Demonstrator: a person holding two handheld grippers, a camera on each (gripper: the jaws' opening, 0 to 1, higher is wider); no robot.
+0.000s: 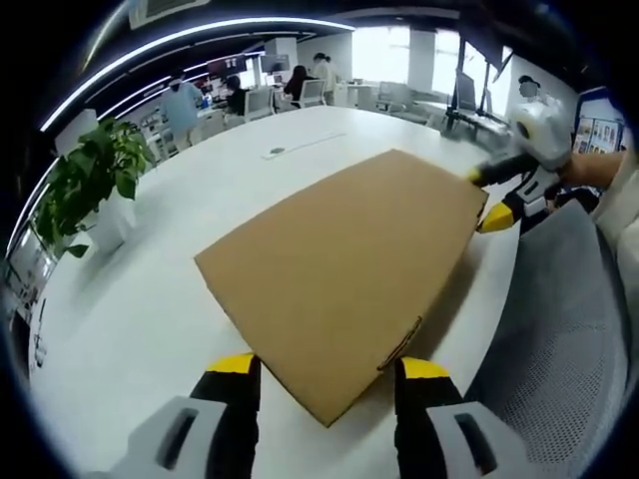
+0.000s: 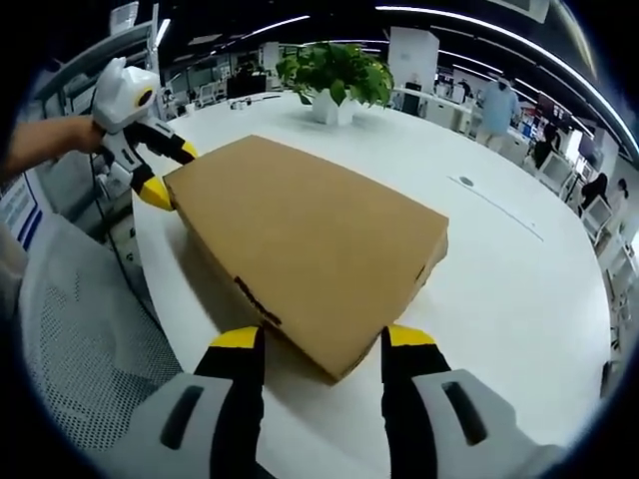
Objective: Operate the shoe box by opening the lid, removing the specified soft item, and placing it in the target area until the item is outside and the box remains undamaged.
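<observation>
step: opening the lid, not yet lifted.
shoe box (image 1: 344, 254): lying closed on the white table (image 1: 150, 299).
left gripper (image 1: 327, 379): jaws spread, straddling a corner.
right gripper (image 2: 323, 349): spread, straddling the opposite corner.
next: probably needing both jaws gripping the lid edge and lifting evenly.

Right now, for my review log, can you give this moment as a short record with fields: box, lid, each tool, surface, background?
box: brown cardboard shoe box lying flat on the white table
lid: closed, no item taken out yet
left tool: open, jaws either side of a near corner of the box
right tool: open, jaws either side of the opposite corner
surface: box sits near the table edge, beside a grey mesh chair
background: potted plant on the table, office desks behind
</observation>
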